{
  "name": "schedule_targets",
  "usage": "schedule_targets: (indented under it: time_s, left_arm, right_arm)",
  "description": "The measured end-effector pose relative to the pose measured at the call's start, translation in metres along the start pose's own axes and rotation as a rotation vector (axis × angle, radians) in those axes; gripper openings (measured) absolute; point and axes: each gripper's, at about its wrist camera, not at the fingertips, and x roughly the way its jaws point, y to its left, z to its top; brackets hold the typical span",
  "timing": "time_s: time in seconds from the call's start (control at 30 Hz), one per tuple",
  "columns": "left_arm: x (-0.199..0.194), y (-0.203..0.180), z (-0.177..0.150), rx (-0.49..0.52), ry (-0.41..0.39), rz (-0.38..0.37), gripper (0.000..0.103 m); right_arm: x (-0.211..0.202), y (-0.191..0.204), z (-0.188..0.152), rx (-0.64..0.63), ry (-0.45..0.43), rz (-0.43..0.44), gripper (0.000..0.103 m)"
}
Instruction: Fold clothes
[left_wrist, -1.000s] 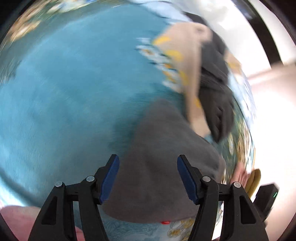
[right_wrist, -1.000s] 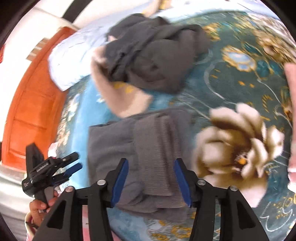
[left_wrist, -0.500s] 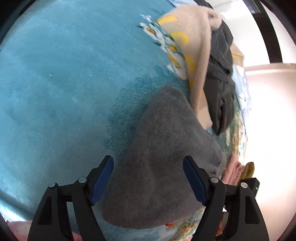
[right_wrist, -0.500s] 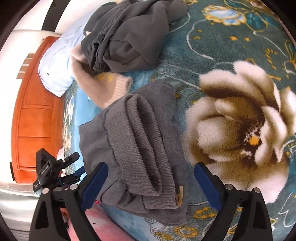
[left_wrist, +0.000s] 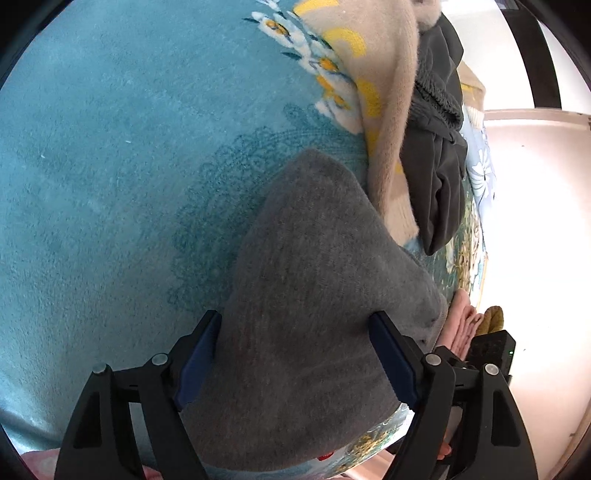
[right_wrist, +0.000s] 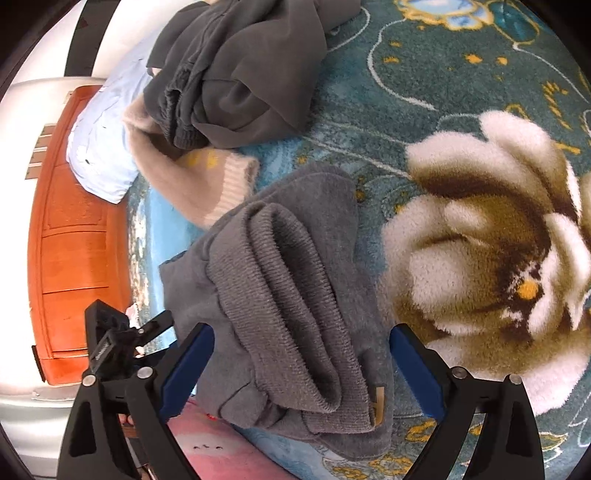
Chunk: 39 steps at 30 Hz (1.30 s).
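Observation:
A folded grey knit sweater (left_wrist: 314, 295) lies on the blue patterned blanket (left_wrist: 110, 166). In the right wrist view the sweater (right_wrist: 288, 302) shows its ribbed folded edge up. My left gripper (left_wrist: 295, 350) is open, its jaws either side of the sweater's near end, holding nothing. My right gripper (right_wrist: 299, 365) is open wide over the sweater's ribbed part, empty. The left gripper also shows in the right wrist view (right_wrist: 147, 328) at the sweater's left edge.
A beige sweater (right_wrist: 192, 177) and a dark grey garment (right_wrist: 236, 74) lie piled beyond the grey one. A pale blue pillow (right_wrist: 99, 155) and an orange wooden headboard (right_wrist: 70, 240) are at the left. A large flower pattern (right_wrist: 487, 236) marks the blanket at right.
Both grippers have opened wider and moved closer over the grey sweater. The sweater lies in the same folded shape.

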Motion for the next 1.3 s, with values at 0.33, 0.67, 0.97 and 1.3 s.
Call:
schedule_targets:
  time_s: [0.33,0.67,0.97,1.3]
  left_arm:
    - [-0.001,0.007,-0.009,-0.026,0.001,-0.006,0.058]
    - [-0.016,-0.011,-0.016,0.057,-0.049,0.069,0.012]
    - [-0.063,-0.094,-0.045,0.315,-0.135,0.04,0.011]
    - [-0.092,-0.22,-0.102,0.662,-0.187,-0.002,0.011]
  right_arm:
    - [-0.002,0.009,-0.006,-0.018,-0.021,-0.079,0.045]
    - [-0.021,0.029,-0.012,-0.045,-0.051,-0.067,0.025]
    - [-0.104,0.055,-0.035,-0.117,-0.205,-0.009,0.024]
    - [-0.254,0.05,-0.098,-0.163,-0.531,0.034,0.024]
